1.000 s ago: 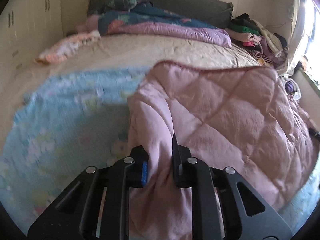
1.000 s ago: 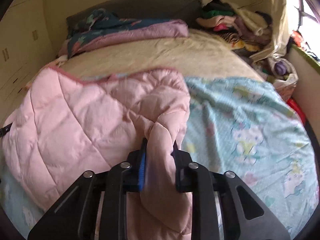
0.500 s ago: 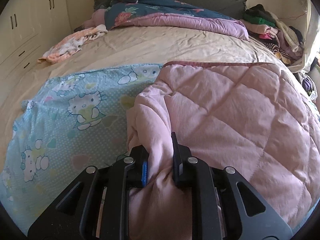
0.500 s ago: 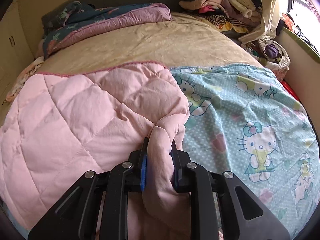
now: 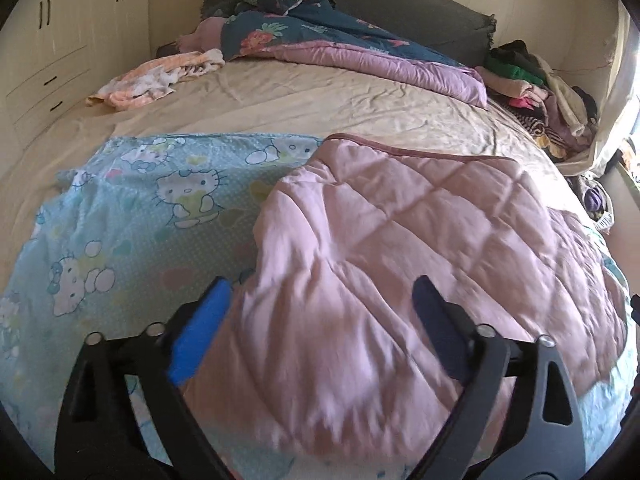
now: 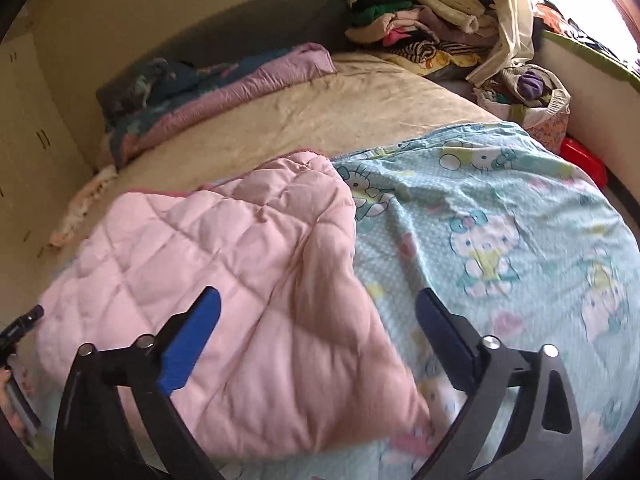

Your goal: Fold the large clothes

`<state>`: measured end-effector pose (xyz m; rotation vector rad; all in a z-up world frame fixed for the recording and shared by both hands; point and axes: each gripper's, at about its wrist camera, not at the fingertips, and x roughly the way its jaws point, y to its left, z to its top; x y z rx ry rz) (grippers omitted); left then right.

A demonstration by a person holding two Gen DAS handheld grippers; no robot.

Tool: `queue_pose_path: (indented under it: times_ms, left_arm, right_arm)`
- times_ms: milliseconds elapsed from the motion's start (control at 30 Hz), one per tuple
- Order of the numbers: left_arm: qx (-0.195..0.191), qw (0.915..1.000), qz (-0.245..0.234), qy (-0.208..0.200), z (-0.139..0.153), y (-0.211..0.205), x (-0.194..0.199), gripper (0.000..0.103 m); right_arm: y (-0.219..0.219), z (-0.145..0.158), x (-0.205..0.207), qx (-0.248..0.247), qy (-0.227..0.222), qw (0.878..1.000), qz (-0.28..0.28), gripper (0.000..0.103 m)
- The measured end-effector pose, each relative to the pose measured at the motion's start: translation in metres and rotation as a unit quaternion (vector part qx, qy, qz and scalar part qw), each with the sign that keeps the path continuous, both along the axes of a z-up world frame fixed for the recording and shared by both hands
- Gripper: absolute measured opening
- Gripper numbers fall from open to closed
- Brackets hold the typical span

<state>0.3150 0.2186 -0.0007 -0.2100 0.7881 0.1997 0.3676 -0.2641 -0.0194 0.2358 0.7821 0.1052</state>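
Note:
A pink quilted blanket [image 5: 400,232] lies folded over its light-blue cartoon-cat side [image 5: 132,216] on the bed. My left gripper [image 5: 320,284] hovers over the blanket's near left edge. Its jaws are opening wide, with pink fabric below them and the blue pads [image 5: 200,332] clear of it. In the right wrist view the same pink blanket [image 6: 240,248] fills the left half, and the blue printed side [image 6: 500,220] fills the right. My right gripper [image 6: 318,294] is over the blanket's near right corner. Its jaws are opening too, with nothing pinched.
The beige bed sheet [image 5: 320,104] stretches behind. A dark floral duvet and purple quilt [image 5: 360,56] lie at the headboard, and a peach cloth [image 5: 156,76] at the back left. A clothes pile [image 6: 420,28] and a stuffed bag [image 6: 528,92] are at the back right. Cupboards [image 5: 60,40] line the left wall.
Both grippers were shut on bunched folds of the pink blanket. Both have opened wide and let go, and the folds have dropped flat onto the bed.

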Motion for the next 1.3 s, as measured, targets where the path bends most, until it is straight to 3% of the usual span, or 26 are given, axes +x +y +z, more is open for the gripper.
queue_pose_path:
  times_ms: [67,333,533,633,733,800,900,1100,1300]
  left_arm:
    - [-0.001,1.0000,0.002,-0.002,0.004,-0.002,-0.010,0.094]
    - [-0.027,0.9994,0.016,0.012,0.000,-0.003,-0.044,0.093]
    - [-0.049,0.9981,0.031,0.023,-0.013,0.003,-0.063,0.093]
    - [-0.079,0.9956,0.042,0.029,-0.023,0.011,-0.072,0.093]
    - [-0.133,0.9894,0.049,0.031,-0.033,0.017,-0.079,0.093]
    - [-0.202,0.9779,0.046,0.030,-0.042,0.021,-0.079,0.093]
    - [-0.271,0.9605,0.059,0.028,-0.056,0.025,-0.075,0.093]
    - [-0.300,0.9504,0.081,0.017,-0.073,0.022,-0.049,0.094]
    - [-0.297,0.9495,0.100,0.012,-0.084,0.022,-0.027,0.095]
  right_arm:
    - [-0.003,0.003,-0.014,0.011,0.001,1.000,-0.004,0.098]
    - [-0.005,-0.008,-0.056,0.058,0.022,0.998,-0.032,0.099]
    - [-0.001,-0.023,-0.068,0.095,0.047,0.993,-0.045,0.099]
    - [0.002,-0.028,-0.069,0.107,0.057,0.992,-0.045,0.099]
    - [0.004,-0.036,-0.065,0.115,0.067,0.990,-0.046,0.099]
    - [0.005,-0.040,-0.061,0.123,0.074,0.988,-0.048,0.099]
    - [0.006,-0.046,-0.056,0.142,0.084,0.985,-0.048,0.099]
    - [0.008,-0.060,-0.036,0.167,0.099,0.980,-0.050,0.099]
    - [0.009,-0.070,-0.019,0.189,0.098,0.975,-0.059,0.099]
